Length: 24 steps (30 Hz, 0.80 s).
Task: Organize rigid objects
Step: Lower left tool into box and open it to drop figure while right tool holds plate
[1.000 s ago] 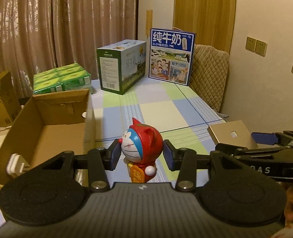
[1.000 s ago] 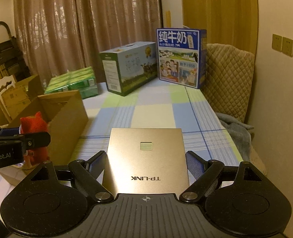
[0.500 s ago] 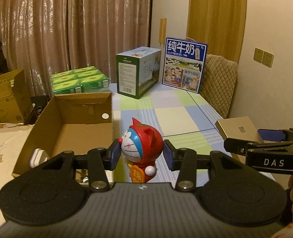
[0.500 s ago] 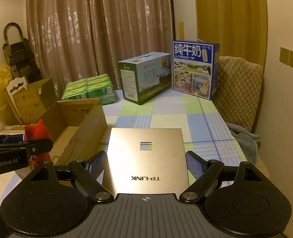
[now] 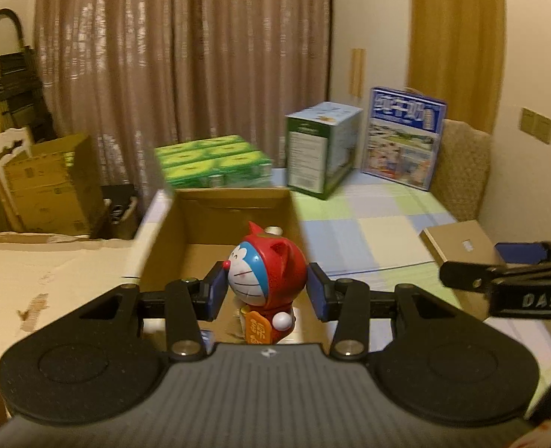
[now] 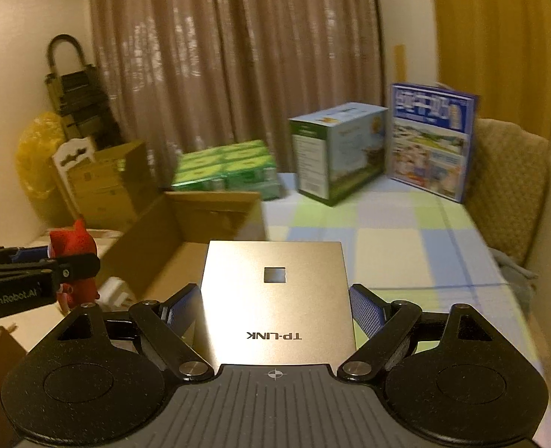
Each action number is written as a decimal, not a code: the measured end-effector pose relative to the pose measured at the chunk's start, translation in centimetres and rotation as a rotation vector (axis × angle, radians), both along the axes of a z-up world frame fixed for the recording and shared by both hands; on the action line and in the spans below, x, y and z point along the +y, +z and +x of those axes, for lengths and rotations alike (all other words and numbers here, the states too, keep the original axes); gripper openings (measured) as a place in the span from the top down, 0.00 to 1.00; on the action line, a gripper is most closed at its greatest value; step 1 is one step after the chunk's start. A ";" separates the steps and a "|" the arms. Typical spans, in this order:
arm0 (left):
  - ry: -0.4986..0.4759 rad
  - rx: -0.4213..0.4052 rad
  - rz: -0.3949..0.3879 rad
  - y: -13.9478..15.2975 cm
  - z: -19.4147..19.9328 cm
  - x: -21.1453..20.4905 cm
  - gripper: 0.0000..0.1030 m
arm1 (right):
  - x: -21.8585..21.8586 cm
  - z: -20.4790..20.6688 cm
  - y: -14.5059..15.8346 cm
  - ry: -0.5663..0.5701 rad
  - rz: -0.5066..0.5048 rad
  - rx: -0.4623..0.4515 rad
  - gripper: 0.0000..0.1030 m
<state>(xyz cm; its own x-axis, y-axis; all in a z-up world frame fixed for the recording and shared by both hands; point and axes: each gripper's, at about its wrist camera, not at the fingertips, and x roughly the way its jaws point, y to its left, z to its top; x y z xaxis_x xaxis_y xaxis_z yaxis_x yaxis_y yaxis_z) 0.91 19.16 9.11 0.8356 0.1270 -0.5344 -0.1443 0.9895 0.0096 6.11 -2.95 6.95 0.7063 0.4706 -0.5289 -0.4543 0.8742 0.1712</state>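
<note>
Cartons behind cardboard box, checked tablecloth

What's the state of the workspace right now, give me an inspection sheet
Surface: table with checked cloth.
Job's things: toy held over open box; router held; white item in box.
Clutter: green packs, two cartons.
Grippers: left gripper shut on toy; right gripper shut on router.
Cables: nothing seen.
Surroundings: curtain, chair, floor boxes.
</note>
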 end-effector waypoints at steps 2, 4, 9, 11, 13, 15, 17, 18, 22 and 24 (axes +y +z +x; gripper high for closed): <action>0.023 0.006 0.013 0.2 0.2 2.0 0.61 | 1.8 0.8 0.2 0.028 0.020 0.008 0.20; 0.037 0.016 0.021 0.2 0.6 3.8 0.61 | 3.4 1.6 0.4 0.051 0.036 0.015 0.20; 0.058 0.045 0.033 -0.6 1.8 7.2 0.61 | 7.0 3.9 0.0 0.088 0.057 0.054 0.20; 0.055 0.059 0.024 -1.2 2.3 8.0 0.61 | 8.3 4.8 -0.5 0.096 0.058 0.074 0.20; 0.044 0.074 0.021 -2.0 2.9 8.5 0.61 | 8.9 5.6 -0.9 0.100 0.061 0.091 0.20; 0.031 0.089 0.020 -2.9 3.6 8.5 0.61 | 9.6 6.2 -1.3 0.103 0.060 0.104 0.20; 0.016 0.105 0.021 -3.8 4.4 8.2 0.61 | 10.0 6.6 -1.8 0.103 0.057 0.109 0.20; 0.008 0.114 0.022 -4.2 4.8 8.1 0.61 | 10.2 6.8 -2.0 0.102 0.055 0.113 0.20; -0.016 0.136 0.007 -5.5 5.9 7.9 0.61 | 10.8 7.6 -2.9 0.097 0.041 0.125 0.20; -0.023 0.145 0.006 -5.9 6.3 7.7 0.61 | 10.9 7.8 -3.4 0.093 0.036 0.130 0.20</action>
<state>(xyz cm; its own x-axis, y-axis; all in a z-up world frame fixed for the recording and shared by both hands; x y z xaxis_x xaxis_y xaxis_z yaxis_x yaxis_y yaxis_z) 7.18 26.90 3.16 0.7524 0.1125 -0.6491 -0.1186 0.9923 0.0345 13.94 7.94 3.57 0.5849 0.5511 -0.5951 -0.5052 0.8215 0.2643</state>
